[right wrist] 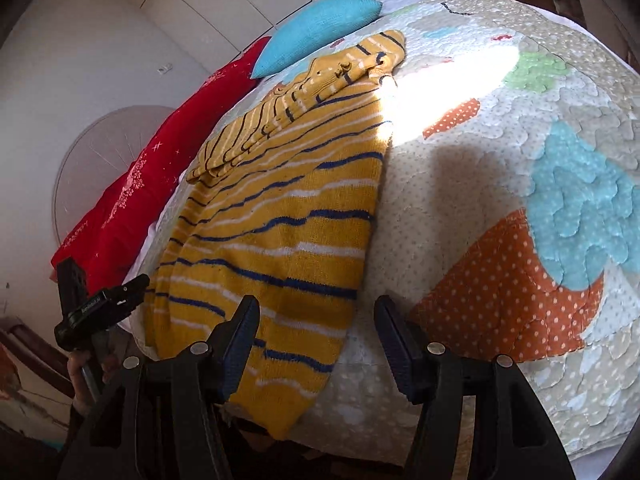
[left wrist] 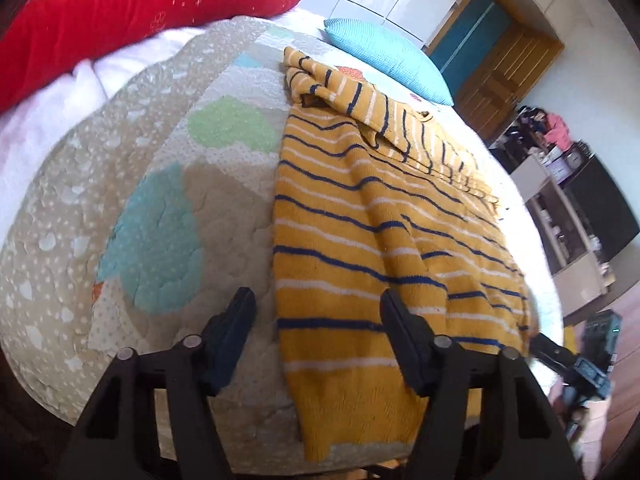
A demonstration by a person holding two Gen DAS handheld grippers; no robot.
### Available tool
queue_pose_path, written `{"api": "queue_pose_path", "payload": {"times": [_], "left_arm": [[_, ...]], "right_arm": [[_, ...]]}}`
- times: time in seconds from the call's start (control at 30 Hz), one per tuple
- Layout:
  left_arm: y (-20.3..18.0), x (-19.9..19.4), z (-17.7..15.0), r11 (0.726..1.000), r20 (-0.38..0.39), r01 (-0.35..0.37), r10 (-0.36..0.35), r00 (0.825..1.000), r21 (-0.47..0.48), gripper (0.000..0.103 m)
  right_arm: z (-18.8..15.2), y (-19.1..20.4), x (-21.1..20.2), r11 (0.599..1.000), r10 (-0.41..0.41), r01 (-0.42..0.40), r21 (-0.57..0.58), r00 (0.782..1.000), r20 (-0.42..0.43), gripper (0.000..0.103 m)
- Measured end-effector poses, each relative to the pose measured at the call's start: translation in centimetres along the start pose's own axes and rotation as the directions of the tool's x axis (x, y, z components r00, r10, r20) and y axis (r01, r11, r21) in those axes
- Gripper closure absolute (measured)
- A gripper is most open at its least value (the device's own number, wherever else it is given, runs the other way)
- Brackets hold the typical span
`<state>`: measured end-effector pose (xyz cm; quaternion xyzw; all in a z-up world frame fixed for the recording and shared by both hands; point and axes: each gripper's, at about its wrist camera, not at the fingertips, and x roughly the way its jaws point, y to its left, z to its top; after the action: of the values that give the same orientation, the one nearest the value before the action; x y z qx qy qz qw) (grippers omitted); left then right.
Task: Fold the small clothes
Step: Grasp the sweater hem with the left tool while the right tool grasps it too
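A mustard-yellow knitted sweater with navy and white stripes lies spread on the quilt, its sleeve folded across the top. My left gripper is open, low over the near hem. The sweater's left edge lies between the fingers, and no pad presses on it. In the right wrist view the same sweater reaches the bed's near edge. My right gripper is open over its right hem corner, gripping nothing. The left gripper shows at the sweater's far side.
The patchwork quilt covers a bed whose near edge is just below both grippers. A red pillow and a blue cushion lie beyond the sweater. Shelves and a wooden door stand to the right.
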<state>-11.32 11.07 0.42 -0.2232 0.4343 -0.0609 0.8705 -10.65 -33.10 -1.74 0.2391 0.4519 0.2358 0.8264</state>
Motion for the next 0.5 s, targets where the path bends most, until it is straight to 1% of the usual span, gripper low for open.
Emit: {"api": "queue_pose_path", "payload": {"times": [0.03,0.1,0.17,0.2,0.27,0.3,0.33,0.4,0.43,0.47,0.5], "left_arm": [[0.5,-0.1,-0.1,0.999,-0.003,0.045,-0.045,0.999,-0.021,0.04],[1.1,-0.2,-0.3,0.992,-0.008,0.113,-0.113,0.994,-0.055,0.04],[1.4,0.0,-0.4,0.98,-0.027,0.181,-0.184,0.983,-0.077,0.04],[1.4,0.2,-0.6,0.971,-0.043,0.223,-0.227,0.973,-0.089,0.04],[1.2,0.7,-0.8,0.947,-0.068,0.3,-0.308,0.949,-0.113,0.04],[1.1,1.0,-1.1,0.932,-0.08,0.34,-0.351,0.933,-0.127,0.04],[1.0,1.3,-1.3,0.915,-0.093,0.377,-0.391,0.916,-0.143,0.04],[0.6,2.1,-2.1,0.871,-0.123,0.455,-0.479,0.869,-0.185,0.04],[0.5,2.5,-2.5,0.856,-0.135,0.478,-0.507,0.851,-0.199,0.04],[0.1,2.9,-2.9,0.849,-0.15,0.488,-0.519,0.842,-0.203,0.04],[-0.3,3.1,-3.2,0.852,-0.158,0.486,-0.516,0.842,-0.196,0.04]], "right_arm": [[0.0,-0.3,0.0,1.0,0.017,-0.017,0.022,1.0,0.006,0.038],[0.2,-0.8,0.1,0.997,0.053,-0.054,0.06,0.999,0.013,0.038],[0.2,-0.8,0.5,0.992,0.105,-0.105,0.075,0.994,0.005,0.037],[0.2,-0.6,1.0,0.987,0.141,-0.14,0.083,0.99,-0.005,0.037],[0.0,-0.2,2.1,0.972,0.214,-0.21,0.103,0.977,-0.026,0.036],[-0.1,-0.1,2.5,0.964,0.244,-0.239,0.114,0.969,-0.032,0.036],[-0.2,-0.1,2.8,0.957,0.268,-0.262,0.128,0.963,-0.031,0.036],[-0.3,-0.3,3.3,0.936,0.324,-0.315,0.159,0.946,-0.03,0.036],[-0.4,-0.4,3.5,0.926,0.345,-0.335,0.174,0.938,-0.029,0.037],[-0.6,-0.5,3.7,0.918,0.362,-0.351,0.184,0.932,-0.028,0.037],[-0.8,-0.5,3.8,0.911,0.377,-0.365,0.191,0.926,-0.032,0.037]]}}
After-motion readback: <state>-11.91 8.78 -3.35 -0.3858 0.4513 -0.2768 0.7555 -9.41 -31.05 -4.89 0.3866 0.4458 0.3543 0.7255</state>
